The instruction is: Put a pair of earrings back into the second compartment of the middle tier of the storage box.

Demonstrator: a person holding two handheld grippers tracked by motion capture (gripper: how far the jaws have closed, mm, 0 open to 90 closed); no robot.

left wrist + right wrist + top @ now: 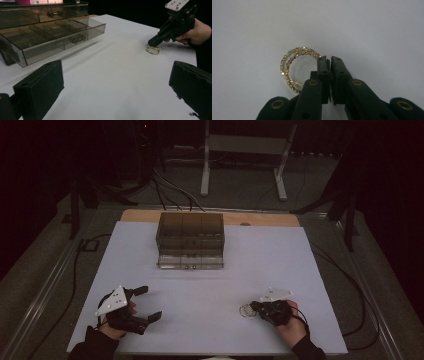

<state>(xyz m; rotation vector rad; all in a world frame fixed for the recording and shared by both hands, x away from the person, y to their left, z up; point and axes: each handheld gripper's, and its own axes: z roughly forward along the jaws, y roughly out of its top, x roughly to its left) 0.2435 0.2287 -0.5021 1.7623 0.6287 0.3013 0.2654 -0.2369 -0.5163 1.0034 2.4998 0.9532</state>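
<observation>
Two gold beaded hoops lie overlapped and flat on the white table; they are also seen as gold hoops at the front right. My right gripper is shut, its left jaw over the hoops' right edge, with nothing seen between the jaws. From the left gripper view, the right gripper points down with its tip at the hoops. My left gripper rests at the front left, open and empty, its jaws wide apart.
A smoky clear organizer box stands at the middle back of the table. Its bottom drawer is pulled out and shows several divided compartments. Cables and metal stand legs are on the floor beyond the table.
</observation>
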